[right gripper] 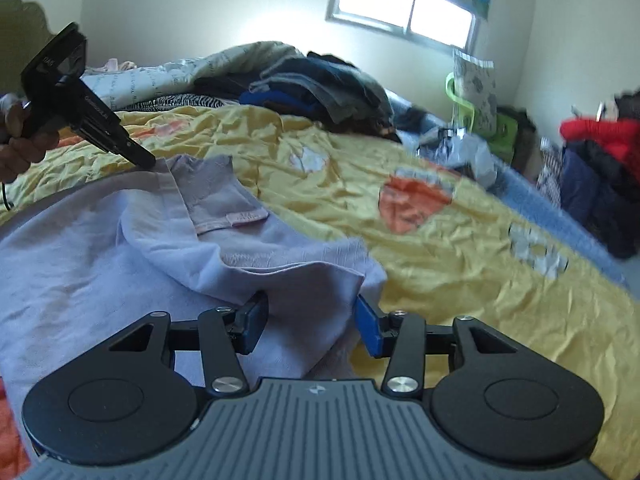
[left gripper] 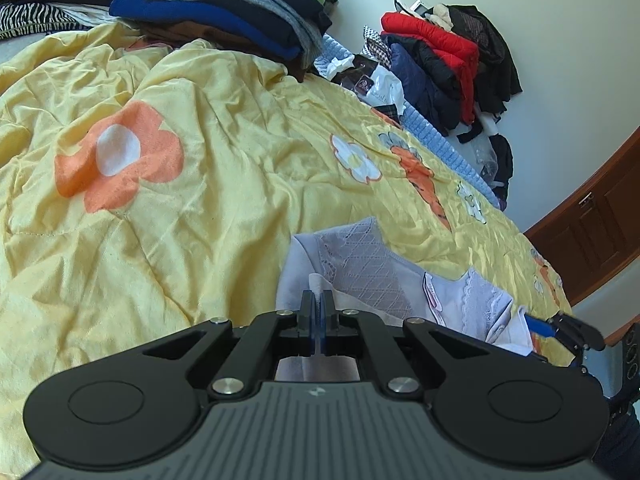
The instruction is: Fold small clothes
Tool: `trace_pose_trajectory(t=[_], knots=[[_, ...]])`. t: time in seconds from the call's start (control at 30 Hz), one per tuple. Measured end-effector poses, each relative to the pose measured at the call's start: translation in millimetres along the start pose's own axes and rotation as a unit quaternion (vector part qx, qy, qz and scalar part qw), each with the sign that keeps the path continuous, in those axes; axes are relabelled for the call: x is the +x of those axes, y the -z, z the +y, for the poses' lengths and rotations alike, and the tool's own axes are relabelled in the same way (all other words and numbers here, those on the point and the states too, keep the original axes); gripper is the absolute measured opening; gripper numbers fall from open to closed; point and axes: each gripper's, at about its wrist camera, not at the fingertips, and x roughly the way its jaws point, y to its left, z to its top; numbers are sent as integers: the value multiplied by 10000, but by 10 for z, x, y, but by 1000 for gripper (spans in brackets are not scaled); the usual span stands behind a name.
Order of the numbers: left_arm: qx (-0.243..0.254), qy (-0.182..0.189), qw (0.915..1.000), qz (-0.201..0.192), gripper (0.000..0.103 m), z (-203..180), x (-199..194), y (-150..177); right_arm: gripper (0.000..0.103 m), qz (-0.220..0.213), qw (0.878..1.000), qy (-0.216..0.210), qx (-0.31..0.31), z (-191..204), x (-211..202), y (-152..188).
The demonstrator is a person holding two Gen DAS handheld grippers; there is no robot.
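Observation:
A small pale lilac garment [left gripper: 360,268] with lace panels lies on the yellow flowered quilt [left gripper: 200,200]. My left gripper [left gripper: 319,300] is shut on an edge of the garment and pinches a thin white fold between its pads. In the right wrist view the same garment [right gripper: 160,248] spreads across the lower left, and the left gripper [right gripper: 144,159] grips its far corner. My right gripper [right gripper: 312,320] is open, with its blue pads on either side of a raised fold of the garment. It also shows at the right edge of the left wrist view [left gripper: 560,328].
A stack of folded dark and blue clothes [left gripper: 224,8] sits at the far end of the bed. A pile of jackets, red and navy [left gripper: 440,60], lies beside the bed by the wall. A wooden cabinet [left gripper: 600,220] stands at right. A window [right gripper: 404,12] is behind.

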Motion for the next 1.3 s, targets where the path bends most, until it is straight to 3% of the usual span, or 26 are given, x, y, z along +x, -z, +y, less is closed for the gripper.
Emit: trace_pose_trajectory(t=[0.13, 0.23, 0.3, 0.37, 0.53, 0.67, 0.73, 0.77, 0.93, 1.03, 1.13, 1.23, 1.3], knots=[[0, 14, 10000, 42, 2, -7, 27, 16, 52, 95, 9998, -128, -128, 11, 61, -37], [49, 34, 9999, 86, 2, -33, 37, 36, 51, 255, 9982, -410, 361, -127, 144, -52], [68, 53, 9999, 116, 2, -37, 44, 42, 23, 217, 9947, -561, 829, -251, 139, -60], [62, 55, 9999, 127, 2, -33, 47, 40, 14, 103, 9901, -621, 1254, -376, 109, -43], [118, 74, 9997, 182, 2, -47, 72, 46, 14, 156, 9762, -793, 2012, -582, 157, 89], [233, 68, 9995, 219, 2, -85, 86, 58, 23, 259, 9614, -1111, 2503, -652, 265, 186], [339, 65, 9991, 261, 2, -115, 88, 63, 19, 181, 9554, -1261, 2664, -666, 272, 194], [390, 39, 9989, 272, 2, -136, 92, 67, 8, 162, 9529, -1322, 2726, -672, 271, 195], [432, 8, 9987, 255, 2, -157, 105, 56, 8, 146, 9497, -1350, 2821, -670, 227, 185], [566, -195, 9980, 201, 2, -218, 126, 65, 7, 100, 9448, -1329, 2994, -692, 202, 198], [856, -615, 9944, -46, 2, -370, 63, 50, 7, -14, 9367, -1337, 3236, -714, 149, 211], [902, -197, 9945, -487, 1, -432, -235, -42, 7, -518, 9146, -1522, 3711, -851, -82, 228], [881, -190, 9930, -763, 1, -410, -363, -97, 7, -715, 9051, -1464, 3928, -964, -191, 283]])
